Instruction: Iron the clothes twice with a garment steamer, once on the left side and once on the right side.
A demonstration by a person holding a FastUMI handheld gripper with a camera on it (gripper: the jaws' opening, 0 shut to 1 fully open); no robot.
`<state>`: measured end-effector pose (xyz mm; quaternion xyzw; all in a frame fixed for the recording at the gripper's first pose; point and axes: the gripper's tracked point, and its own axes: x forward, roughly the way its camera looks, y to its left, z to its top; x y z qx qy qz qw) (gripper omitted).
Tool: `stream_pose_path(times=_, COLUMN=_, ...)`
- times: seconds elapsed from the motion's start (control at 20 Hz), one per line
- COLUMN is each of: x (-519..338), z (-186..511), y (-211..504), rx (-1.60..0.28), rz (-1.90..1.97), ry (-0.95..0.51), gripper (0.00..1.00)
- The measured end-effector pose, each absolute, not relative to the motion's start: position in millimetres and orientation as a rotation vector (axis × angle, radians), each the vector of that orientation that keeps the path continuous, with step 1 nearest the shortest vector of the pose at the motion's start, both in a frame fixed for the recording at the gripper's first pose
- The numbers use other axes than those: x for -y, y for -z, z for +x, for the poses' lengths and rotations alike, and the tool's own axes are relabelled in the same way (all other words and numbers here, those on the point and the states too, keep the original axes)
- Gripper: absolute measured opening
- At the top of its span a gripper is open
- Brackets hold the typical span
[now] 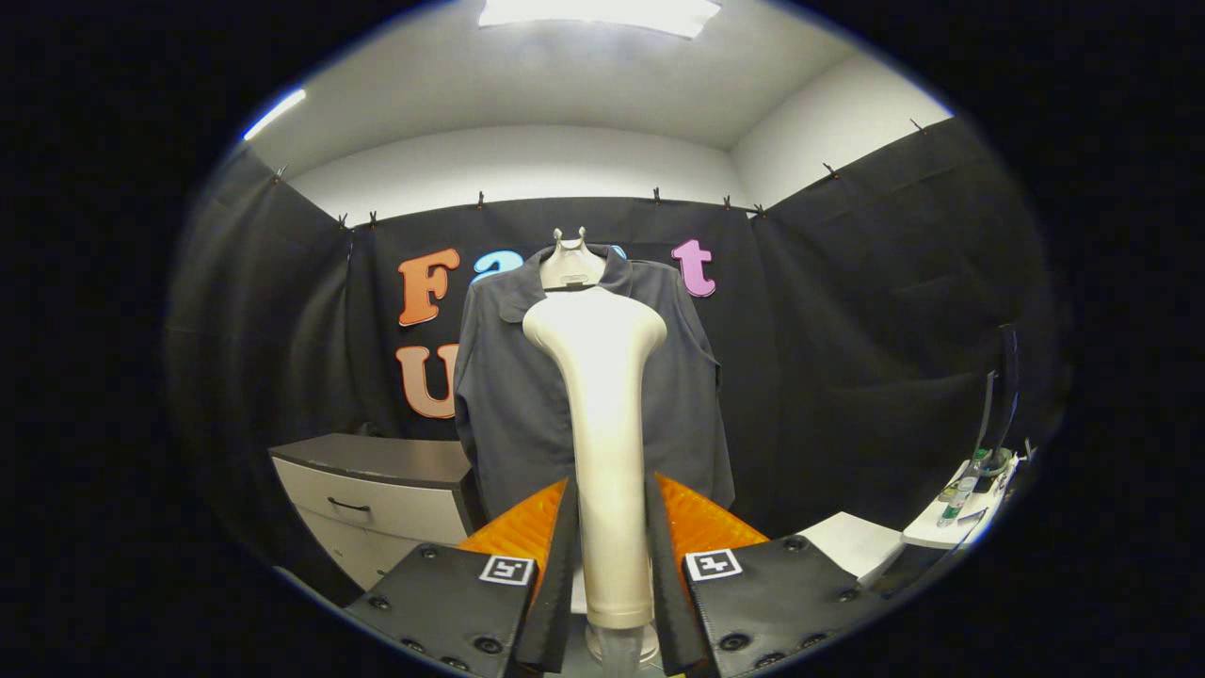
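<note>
1. This is a staged recording booth, not a lived-in home: black cloth point(875, 311) is clipped up as walls all around, from 9 o'clock to 3 o'clock.
2. Plain white walls and ceiling rise above the cloth, with a flat light panel point(602, 14) at 12 o'clock.
3. A dark shirt point(513, 395) hangs on a hanger point(570, 264) against the back cloth.
4. A drawer cabinet point(377, 499) stands at 8 o'clock; a white desk point(941, 532) with small bottles sits at 4 o'clock.
</note>
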<state>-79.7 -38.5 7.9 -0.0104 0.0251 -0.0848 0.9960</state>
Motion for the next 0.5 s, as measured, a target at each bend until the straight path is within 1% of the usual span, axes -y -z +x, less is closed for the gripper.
stream_pose_path(times=0.5, x=37.7, z=-82.6, y=-2.8, rx=-0.062, rz=-0.009, ry=0.165, gripper=0.44)
